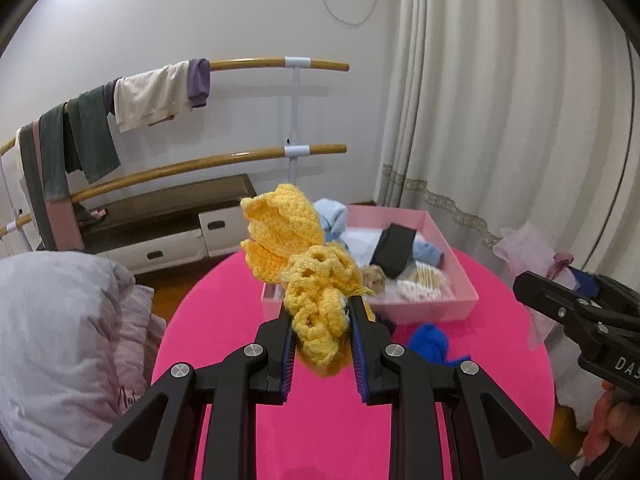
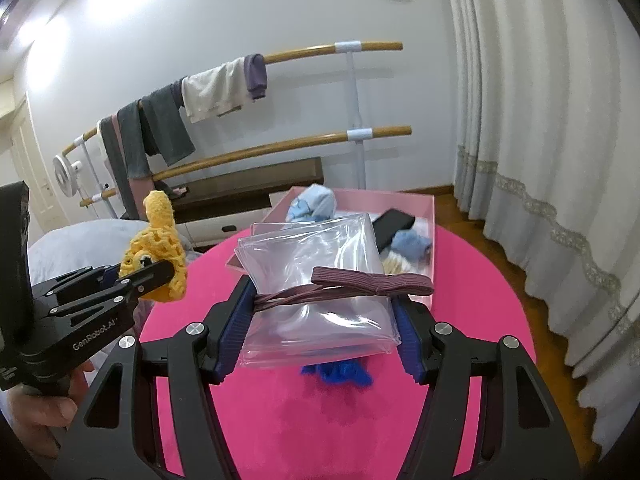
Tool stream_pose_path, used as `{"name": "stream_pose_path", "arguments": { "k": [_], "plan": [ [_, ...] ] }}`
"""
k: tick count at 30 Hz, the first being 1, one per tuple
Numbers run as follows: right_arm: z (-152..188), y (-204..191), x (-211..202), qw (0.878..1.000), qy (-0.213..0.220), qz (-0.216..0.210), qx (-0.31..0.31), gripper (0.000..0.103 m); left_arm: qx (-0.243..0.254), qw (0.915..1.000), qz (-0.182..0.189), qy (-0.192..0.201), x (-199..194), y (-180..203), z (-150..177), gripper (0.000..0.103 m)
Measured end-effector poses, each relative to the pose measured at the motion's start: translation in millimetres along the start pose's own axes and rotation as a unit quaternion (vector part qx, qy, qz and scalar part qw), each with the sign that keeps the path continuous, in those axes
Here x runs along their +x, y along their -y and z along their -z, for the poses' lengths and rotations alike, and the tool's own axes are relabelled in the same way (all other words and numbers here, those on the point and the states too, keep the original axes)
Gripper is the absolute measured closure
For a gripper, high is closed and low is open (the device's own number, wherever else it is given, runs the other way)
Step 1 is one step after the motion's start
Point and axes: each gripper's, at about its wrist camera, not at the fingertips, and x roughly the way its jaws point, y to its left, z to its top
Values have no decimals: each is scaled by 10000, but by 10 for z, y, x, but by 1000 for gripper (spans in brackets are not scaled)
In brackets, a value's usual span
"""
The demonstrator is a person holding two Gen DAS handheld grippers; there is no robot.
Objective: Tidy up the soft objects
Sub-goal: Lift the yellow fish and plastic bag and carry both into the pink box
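Holding the yellow crochet [image 1: 316, 300] pinched in the left gripper [image 1: 320, 344] above the pink table [image 1: 224, 320], while the right gripper [image 2: 320, 332] is clamping a banded plastic pouch [image 2: 316, 280]; carrying each over the pink box [image 1: 460, 280] before releasing is looking wisest.

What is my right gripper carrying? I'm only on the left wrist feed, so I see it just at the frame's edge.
Observer: The right gripper is shut on a bundle of clear plastic bags, held above the pink table.
Operator: Is the bundle loose?
Observer: No, a brownish elastic band wraps around it.
Operator: Anything underneath it?
Observer: The blue yarn piece lies on the table, partly hidden below the bags.
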Motion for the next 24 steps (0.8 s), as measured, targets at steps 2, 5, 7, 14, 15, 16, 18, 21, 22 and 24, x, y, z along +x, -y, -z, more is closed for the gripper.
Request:
{"name": "stream_pose_path", "arguments": {
  "k": [2, 5, 7, 14, 15, 16, 18, 21, 22, 24],
  "plan": [
    [-87, 23, 45, 10000, 6, -52, 13, 42, -4, 10000, 14, 45, 62, 3, -91, 82],
    [-250, 102, 137, 9999, 28, -106, 76, 42, -7, 9999, 80, 82, 201, 9, -267, 82],
    [-379, 170, 218, 9998, 30, -158, 152, 42, -12, 9999, 103, 83, 344, 5, -400, 82],
    [-763, 416, 695, 9990, -235, -199, 326, 42, 9, 9998, 141, -108, 1028, 45, -839, 82],
    [-809, 458, 799, 9987, -307, -189, 359, 42, 1, 9998, 150, -151, 1131, 50, -884, 82],
    [-822, 485, 856, 9985, -356, -171, 380, 42, -9, 9997, 151, -205, 1254, 46, -935, 82],
    [-872, 553, 1015, 9979, -470, -114, 428, 42, -15, 9994, 165, -295, 1461, 51, -1022, 82],
    [-905, 655, 1186, 9969, -598, -67, 506, 42, 7, 9990, 178, -403, 1752, 63, -1127, 82],
    [-911, 686, 1230, 9966, -634, -45, 525, 42, 9, 9989, 188, -437, 1834, 64, -1138, 82],
    [-905, 754, 1338, 9956, -739, 1, 570, 41, 8, 9985, 205, -511, 1998, 63, -1174, 81]
  ]
}}
